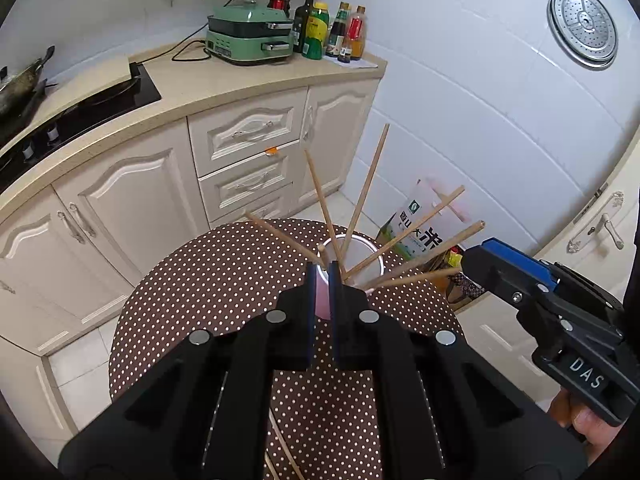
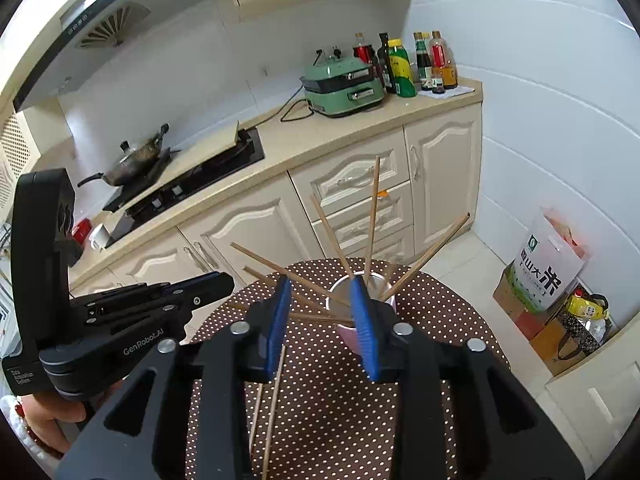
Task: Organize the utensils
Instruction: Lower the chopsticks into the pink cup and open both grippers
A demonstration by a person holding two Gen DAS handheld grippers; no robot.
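Left gripper (image 1: 324, 276) nearly pressed together by the cup (image 1: 354, 258), right gripper (image 2: 320, 312) spread; chopsticks (image 2: 274, 400) at lower frame best pinched mid-length

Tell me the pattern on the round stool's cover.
Brown with white polka dots; clearest in the right wrist view.
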